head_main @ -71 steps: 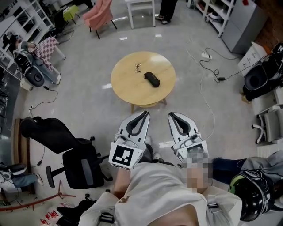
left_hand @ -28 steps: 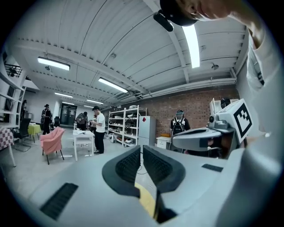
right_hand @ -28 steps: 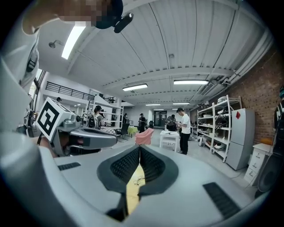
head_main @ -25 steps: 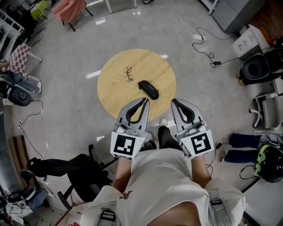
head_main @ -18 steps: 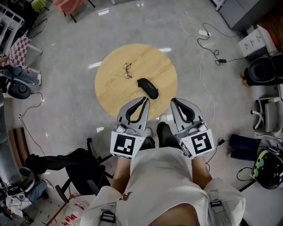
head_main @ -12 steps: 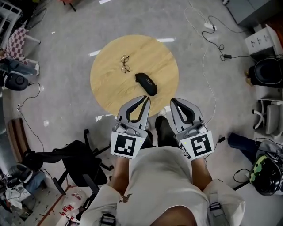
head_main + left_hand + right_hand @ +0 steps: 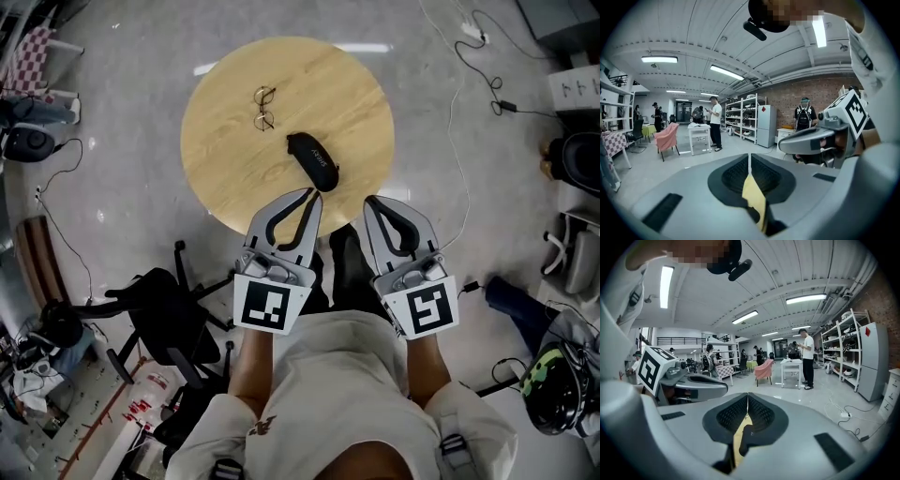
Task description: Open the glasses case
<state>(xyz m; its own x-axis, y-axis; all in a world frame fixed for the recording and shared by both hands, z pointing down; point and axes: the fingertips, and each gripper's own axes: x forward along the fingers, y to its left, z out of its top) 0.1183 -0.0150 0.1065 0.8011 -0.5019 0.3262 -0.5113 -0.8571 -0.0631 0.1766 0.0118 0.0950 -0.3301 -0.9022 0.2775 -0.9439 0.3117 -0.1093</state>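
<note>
1. Both grippers have come up to the round table, which stood well ahead in the earliest frame; their tips now overlap its near edge in the head view.
2. Glasses lie on the table's far left part.
3. Left gripper is clenched, jaws together with nothing between them.
4. Black glasses case lies closed on the table, just beyond the left gripper's tip and not touching it.
5. Right gripper is also clenched and empty, with the case ahead and to its left.
</note>
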